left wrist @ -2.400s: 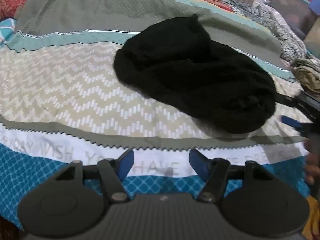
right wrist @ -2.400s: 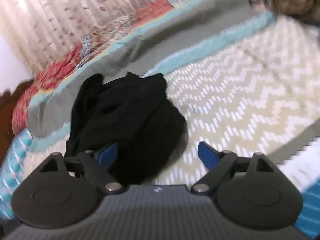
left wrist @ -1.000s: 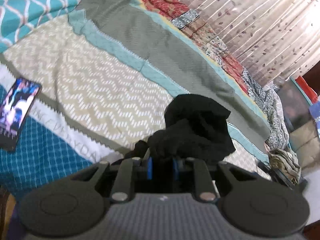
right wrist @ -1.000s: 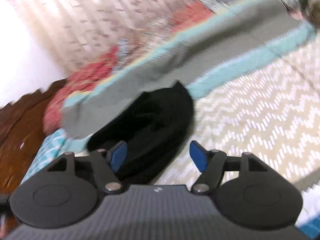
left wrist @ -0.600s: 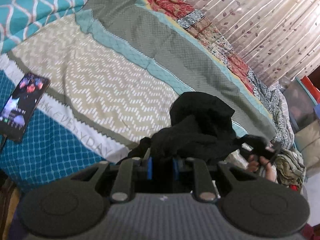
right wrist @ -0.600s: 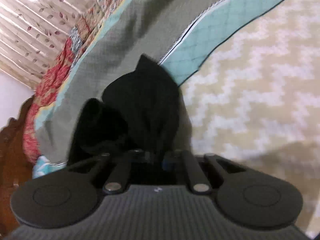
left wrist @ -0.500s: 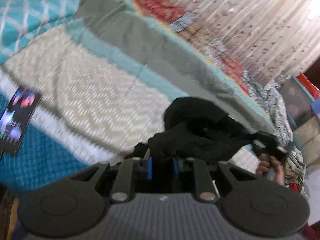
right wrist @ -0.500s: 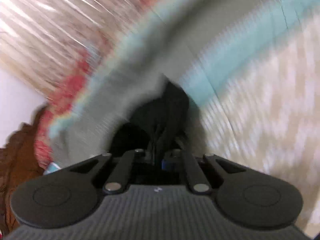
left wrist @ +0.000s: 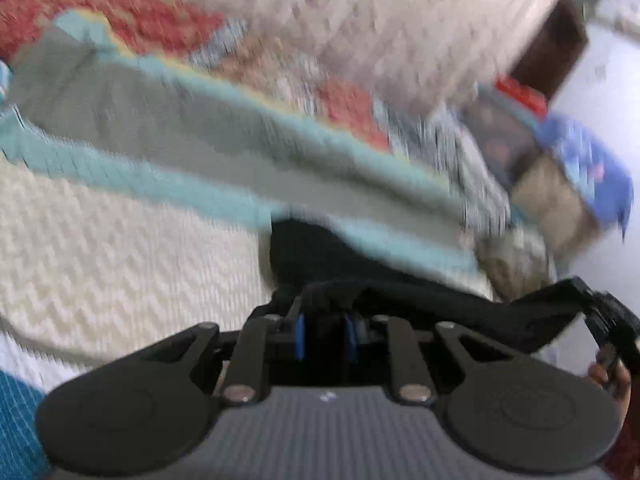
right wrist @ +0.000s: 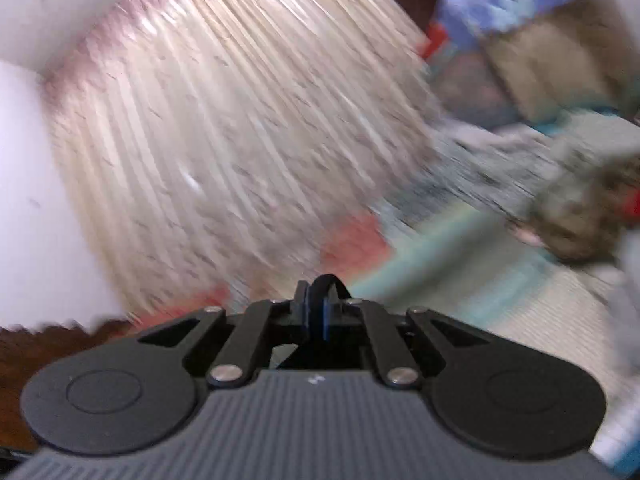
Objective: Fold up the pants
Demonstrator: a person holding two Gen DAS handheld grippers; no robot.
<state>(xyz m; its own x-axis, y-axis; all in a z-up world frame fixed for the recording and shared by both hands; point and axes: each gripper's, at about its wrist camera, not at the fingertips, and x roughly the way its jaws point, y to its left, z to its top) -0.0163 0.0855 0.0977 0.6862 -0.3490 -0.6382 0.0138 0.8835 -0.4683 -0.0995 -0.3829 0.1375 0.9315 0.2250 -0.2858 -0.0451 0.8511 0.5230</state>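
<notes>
Left gripper: I hold my left gripper [left wrist: 325, 334] clamped on a bunch of the black pants [left wrist: 440, 308], its blue pads pressed into the cloth at the near edge of the left wrist view.
Right gripper: my right gripper [right wrist: 318, 312] pinches a thin black fold of the pants [right wrist: 326, 286] that pokes up between its blue-edged fingers; its jaws have just eased slightly apart after snapping together, and the cloth sits tight between them.
Pants: from my left gripper a dark band of the garment runs taut to the right, up to my other gripper [left wrist: 608, 320] at the right edge, where a hand [left wrist: 612, 380] grips the handle. The rest of the pants sags as a dark mound just beyond my left fingers, over the bedspread.
Bedspread: the cream zigzag-patterned panel [left wrist: 120, 248] lies to the left and under the pants; beyond it run a teal stripe, a grey band and a red floral border, all blurred.
Heap of cloth: a grey-green bundle [right wrist: 576, 220] sits far right on the bed in the right wrist view, too smeared to tell more.
Curtain: a pale pleated curtain [right wrist: 240, 120] fills the far wall.
Far corner: boxes and a blue patterned item [left wrist: 584, 160] stand at the far right, blurred.
</notes>
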